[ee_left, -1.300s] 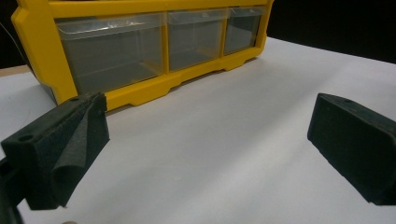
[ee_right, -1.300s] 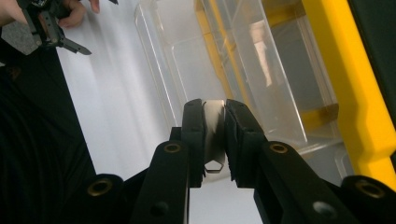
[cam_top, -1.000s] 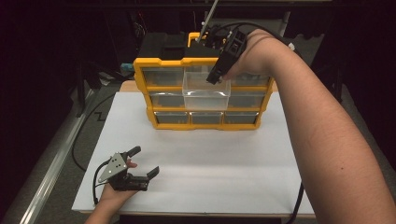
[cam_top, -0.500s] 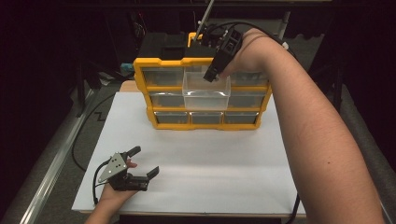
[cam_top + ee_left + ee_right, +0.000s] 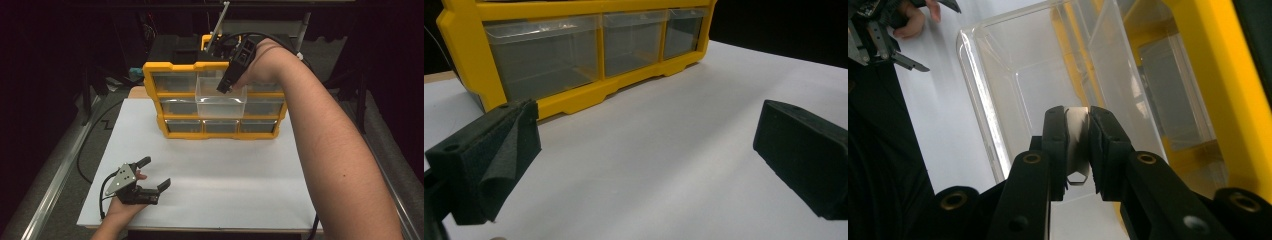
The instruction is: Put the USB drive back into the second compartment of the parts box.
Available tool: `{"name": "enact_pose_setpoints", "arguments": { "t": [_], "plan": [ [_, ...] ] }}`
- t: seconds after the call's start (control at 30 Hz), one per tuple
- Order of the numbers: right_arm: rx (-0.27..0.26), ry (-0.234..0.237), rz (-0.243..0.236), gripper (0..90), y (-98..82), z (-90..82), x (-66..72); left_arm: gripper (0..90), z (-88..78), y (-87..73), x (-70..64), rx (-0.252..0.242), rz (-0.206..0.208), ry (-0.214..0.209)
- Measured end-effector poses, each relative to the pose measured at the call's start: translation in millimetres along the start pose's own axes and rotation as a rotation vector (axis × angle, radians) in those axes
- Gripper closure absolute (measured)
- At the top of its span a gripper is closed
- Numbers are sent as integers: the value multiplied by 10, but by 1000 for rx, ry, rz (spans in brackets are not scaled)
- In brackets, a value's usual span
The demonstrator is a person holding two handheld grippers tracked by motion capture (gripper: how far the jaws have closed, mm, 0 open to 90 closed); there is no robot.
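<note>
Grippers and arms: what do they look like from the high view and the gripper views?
Left gripper: black body, two black jaws with blocky foam-like pads, a grey three-cornered plate on top, and a black cable trailing behind. Right gripper: black jaws with brass-coloured rivets, and black cables looping over the wrist. Both forearms are bare, with no sleeves in view.

You work at a white tabletop (image 5: 225, 190) lit brightly from above, while the room around you lies in near darkness. At nine o'clock a metal rail (image 5: 60, 175) runs along the grey floor (image 5: 45, 220). At twelve o'clock dark furniture (image 5: 175, 47) stands behind the table.
</note>
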State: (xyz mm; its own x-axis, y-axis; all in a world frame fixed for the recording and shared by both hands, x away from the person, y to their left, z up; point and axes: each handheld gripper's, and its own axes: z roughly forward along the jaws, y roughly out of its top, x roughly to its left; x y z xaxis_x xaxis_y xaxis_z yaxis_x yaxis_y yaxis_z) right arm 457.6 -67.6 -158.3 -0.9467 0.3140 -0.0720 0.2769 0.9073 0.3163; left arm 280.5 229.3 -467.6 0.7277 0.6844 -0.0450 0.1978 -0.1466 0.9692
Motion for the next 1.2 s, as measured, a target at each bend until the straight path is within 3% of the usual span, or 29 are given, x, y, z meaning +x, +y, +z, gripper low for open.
{"name": "enact_pose_setpoints", "arguments": {
  "t": [0.5, 0.6, 0.7, 0.87, 1.2],
  "plan": [
    [-24, -10, 5, 783, 22, -34, 11, 3, -4, 2, 4, -3, 0, 0],
    [-61, -12, 16, 510, 2, -74, -1, 3, -5, 3, 5, -4, -1, 0],
    [-82, -50, 20, 387, -23, -149, 8, 3, -2, 2, 6, -4, 0, 1],
    [-102, -56, 35, 339, -108, -258, 39, 3, 3, 1, 4, -2, -2, 0],
    [-67, -62, 37, 298, -335, -368, 164, 3, 12, -1, 4, 5, 2, 3]
  ]
}}
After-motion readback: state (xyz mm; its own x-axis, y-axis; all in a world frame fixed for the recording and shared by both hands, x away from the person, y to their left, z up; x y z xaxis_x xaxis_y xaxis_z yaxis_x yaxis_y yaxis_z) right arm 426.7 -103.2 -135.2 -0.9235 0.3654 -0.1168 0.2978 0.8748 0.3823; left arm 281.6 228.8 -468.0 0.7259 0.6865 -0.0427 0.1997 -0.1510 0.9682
